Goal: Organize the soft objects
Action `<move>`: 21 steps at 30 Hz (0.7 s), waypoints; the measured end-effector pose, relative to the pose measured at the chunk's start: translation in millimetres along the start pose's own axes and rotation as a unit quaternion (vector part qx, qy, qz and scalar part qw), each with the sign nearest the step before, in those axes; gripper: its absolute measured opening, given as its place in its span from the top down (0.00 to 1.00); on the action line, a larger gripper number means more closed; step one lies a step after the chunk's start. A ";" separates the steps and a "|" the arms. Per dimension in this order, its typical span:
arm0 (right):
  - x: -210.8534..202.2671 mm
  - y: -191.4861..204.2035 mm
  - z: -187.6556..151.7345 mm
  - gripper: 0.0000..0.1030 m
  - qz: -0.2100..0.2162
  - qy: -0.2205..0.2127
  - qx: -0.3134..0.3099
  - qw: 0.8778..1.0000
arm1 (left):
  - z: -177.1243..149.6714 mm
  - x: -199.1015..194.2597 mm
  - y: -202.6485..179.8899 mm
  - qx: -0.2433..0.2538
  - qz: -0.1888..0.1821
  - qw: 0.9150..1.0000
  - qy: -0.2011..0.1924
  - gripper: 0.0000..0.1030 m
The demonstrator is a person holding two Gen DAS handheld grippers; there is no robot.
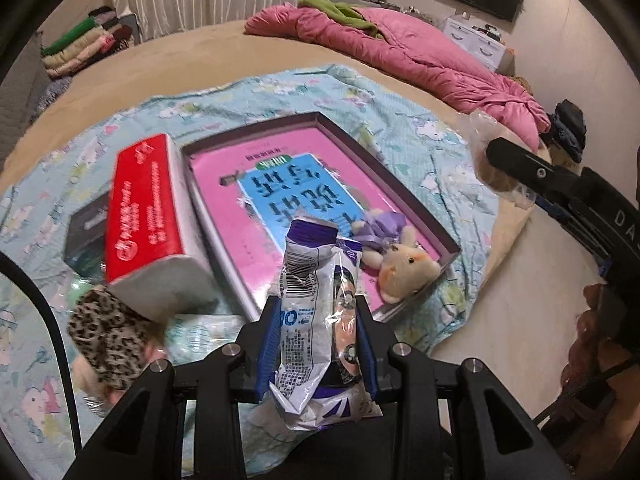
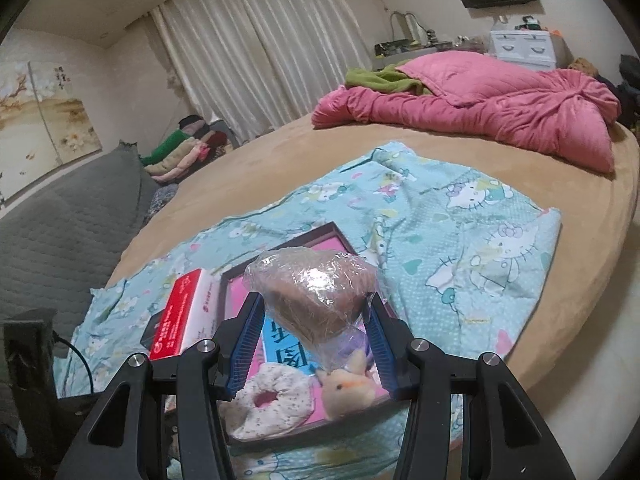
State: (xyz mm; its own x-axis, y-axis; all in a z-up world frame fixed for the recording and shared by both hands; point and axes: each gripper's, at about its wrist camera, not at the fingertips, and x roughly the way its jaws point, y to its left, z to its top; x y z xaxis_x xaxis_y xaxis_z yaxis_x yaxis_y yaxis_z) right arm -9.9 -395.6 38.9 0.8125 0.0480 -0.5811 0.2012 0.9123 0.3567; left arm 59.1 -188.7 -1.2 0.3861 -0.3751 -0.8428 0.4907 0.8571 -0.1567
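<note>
Left tool point(image 1: 318, 340) grips crumpled packet point(image 1: 316, 304) – above tray point(image 1: 448, 246) edge

The right tongs point(image 2: 314, 320) grip a brown soft toy wrapped in clear plastic point(image 2: 316, 294), held above a pink tray point(image 2: 240, 280). In the tray lie a speckled scrunchie point(image 2: 272, 404) and a small plush rabbit point(image 2: 346, 388). A red tissue pack point(image 2: 182, 316) stands just left of the tray. All rest on a blue cloth point(image 2: 460, 248) over the bed point(image 2: 280, 152).
</note>
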 end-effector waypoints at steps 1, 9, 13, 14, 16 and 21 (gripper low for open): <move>0.4 -0.9 0.1 0.49 -0.002 0.000 0.001 1.000 | -0.4 3.3 -0.3 -0.001 -0.002 1.000 0.004 0.66; 5.4 -8.8 -2.4 0.49 -0.008 0.004 0.009 1.000 | -2.9 20.5 -7.9 0.008 -0.004 1.000 0.020 0.66; 7.7 -9.8 -3.8 0.49 -0.008 0.007 0.009 1.000 | -3.5 31.0 -9.7 0.012 -0.005 0.999 0.031 0.66; 8.2 -9.4 -3.9 0.49 -0.008 0.008 0.009 1.000 | -3.6 33.2 -10.0 0.012 -0.005 0.999 0.033 0.66; 9.6 -8.7 -5.0 0.49 -0.007 0.009 0.007 1.000 | -3.6 38.4 -10.5 0.013 -0.005 0.999 0.038 0.66; 14.8 -4.9 -8.2 0.49 -0.001 0.016 0.003 1.000 | -3.0 51.9 -8.7 0.011 -0.005 0.999 0.049 0.66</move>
State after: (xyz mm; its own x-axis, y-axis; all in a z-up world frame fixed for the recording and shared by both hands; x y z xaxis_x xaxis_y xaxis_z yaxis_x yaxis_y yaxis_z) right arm -3.4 -396.1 22.6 0.7935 0.0591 -0.6057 0.2071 0.9097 0.3601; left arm 72.5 -214.6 -45.1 0.3033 -0.3462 -0.8878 0.5116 0.8451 -0.1548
